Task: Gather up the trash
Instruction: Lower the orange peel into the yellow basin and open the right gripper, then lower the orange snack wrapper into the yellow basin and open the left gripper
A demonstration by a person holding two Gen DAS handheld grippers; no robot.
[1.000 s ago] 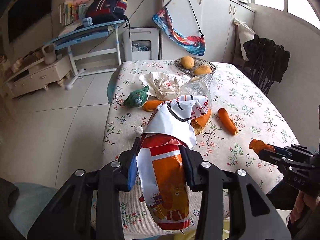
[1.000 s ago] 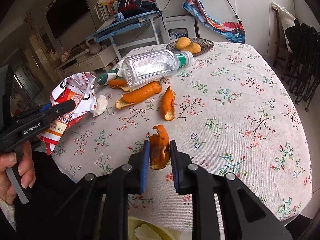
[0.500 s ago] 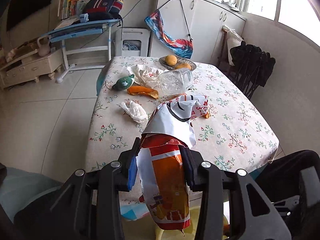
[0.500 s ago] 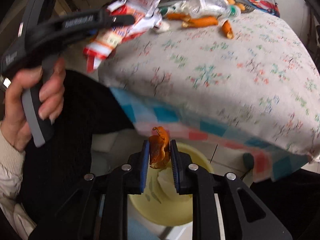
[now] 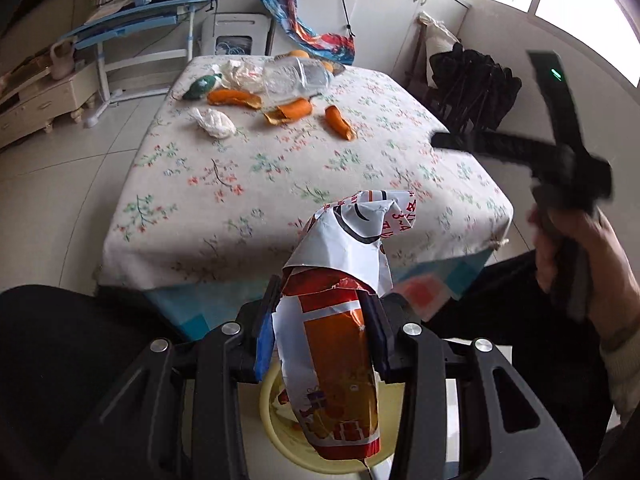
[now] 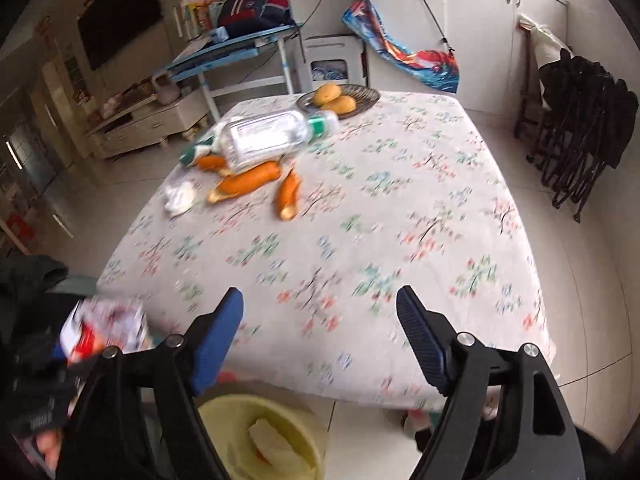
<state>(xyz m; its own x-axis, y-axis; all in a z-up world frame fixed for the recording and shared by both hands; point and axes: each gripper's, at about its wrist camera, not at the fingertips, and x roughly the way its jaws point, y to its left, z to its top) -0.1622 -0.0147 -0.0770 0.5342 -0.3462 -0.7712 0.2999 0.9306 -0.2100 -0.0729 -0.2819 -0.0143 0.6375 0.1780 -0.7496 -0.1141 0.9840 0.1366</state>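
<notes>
Two grippers over the yellow bin: the left gripper clamps the orange-and-white snack wrapper above it, off the bench's near edge; the right gripper's fingers have just sprung wide, nothing between them. Three orange peels sit toward the far-left corner.

- The left gripper clamps a crumpled snack wrapper.
- A yellow bin sits directly beneath it.
- Orange peels lie far ahead on the surface.
</notes>
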